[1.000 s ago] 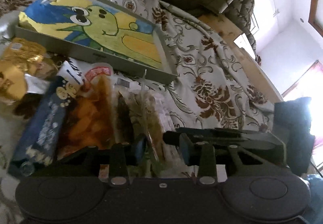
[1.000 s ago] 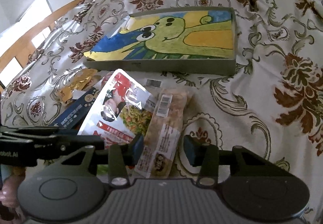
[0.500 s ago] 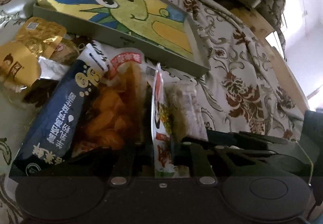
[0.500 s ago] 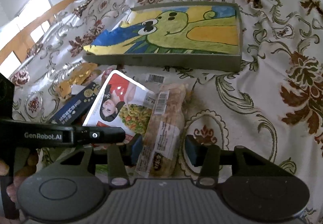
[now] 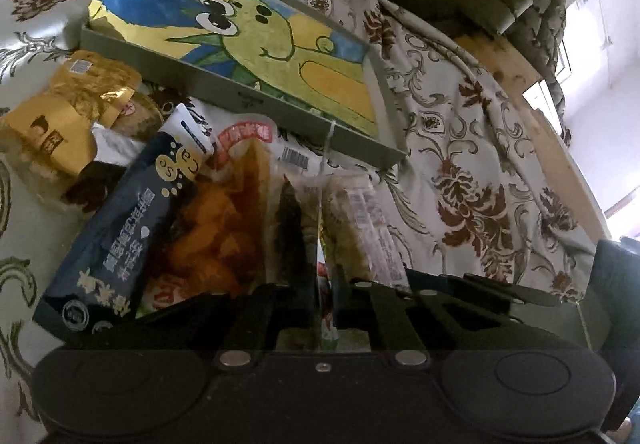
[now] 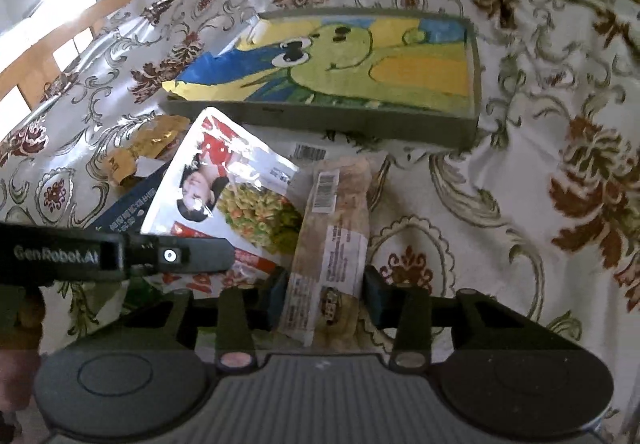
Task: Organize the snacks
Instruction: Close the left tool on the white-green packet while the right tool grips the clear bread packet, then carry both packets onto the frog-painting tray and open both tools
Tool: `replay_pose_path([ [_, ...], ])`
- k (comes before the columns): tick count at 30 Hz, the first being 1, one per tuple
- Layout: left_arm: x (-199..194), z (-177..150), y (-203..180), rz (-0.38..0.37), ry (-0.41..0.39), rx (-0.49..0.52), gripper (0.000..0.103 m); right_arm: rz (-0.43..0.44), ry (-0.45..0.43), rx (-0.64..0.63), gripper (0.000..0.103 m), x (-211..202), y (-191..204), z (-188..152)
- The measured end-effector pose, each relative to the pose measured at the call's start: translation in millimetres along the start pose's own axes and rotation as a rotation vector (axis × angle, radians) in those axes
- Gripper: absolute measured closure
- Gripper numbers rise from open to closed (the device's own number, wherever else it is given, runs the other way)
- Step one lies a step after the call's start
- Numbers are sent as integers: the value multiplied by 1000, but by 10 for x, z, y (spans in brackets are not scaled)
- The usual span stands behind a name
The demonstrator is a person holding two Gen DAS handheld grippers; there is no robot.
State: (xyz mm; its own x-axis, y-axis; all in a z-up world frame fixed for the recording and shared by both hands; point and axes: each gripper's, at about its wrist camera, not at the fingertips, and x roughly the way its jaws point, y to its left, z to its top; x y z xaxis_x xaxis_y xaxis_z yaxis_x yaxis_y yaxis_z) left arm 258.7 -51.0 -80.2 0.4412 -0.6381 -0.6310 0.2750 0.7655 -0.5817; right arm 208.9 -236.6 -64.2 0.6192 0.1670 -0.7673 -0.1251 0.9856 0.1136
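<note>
Bed with floral cloth (image 6: 520, 204), snack pile in front of a shallow tray (image 6: 475, 56) lined with a cartoon drawing; tray holds no snacks yet. Left gripper (image 5: 325, 284) is clamped on the bottom edge of the red-and-white pouch (image 6: 236, 188), which stands tilted up off the pile, edge-on in the left view. Right gripper (image 6: 325, 290) is apart, jaws straddling the long tan bar (image 6: 336, 236) lying just right of the pouch; pads look close to the wrapper but not squeezing. Risks, my read: the grip on the pouch is a thin seam pinch, so it may slip or flop once lifted; the pouch leans against the bar and the orange pack (image 5: 212, 228), so lifting may drag them; the two grippers sit close and could collide. Versus a second ago: left jaws were apart with the pouch flat, now closed and the pouch raised; right gripper barely changed.
</note>
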Motion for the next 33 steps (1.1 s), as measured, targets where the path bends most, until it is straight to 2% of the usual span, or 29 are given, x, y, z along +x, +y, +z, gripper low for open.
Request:
replay_pose_path([
  [8,-180,-61,-113,24,-18,-5,97,-21,-46,6,62,-226,47,-56],
  [16,-434,-111,-137,25,-79,-34,97,-15,-98,18,62,-385,41,-67],
  [28,-592,48,-89,23,-184,-66,97,23,-208,86,62,-509,-85,-4],
  [33,-584,190,-42,-4,-222,-99,97,38,-240,145,62,-491,-216,19],
])
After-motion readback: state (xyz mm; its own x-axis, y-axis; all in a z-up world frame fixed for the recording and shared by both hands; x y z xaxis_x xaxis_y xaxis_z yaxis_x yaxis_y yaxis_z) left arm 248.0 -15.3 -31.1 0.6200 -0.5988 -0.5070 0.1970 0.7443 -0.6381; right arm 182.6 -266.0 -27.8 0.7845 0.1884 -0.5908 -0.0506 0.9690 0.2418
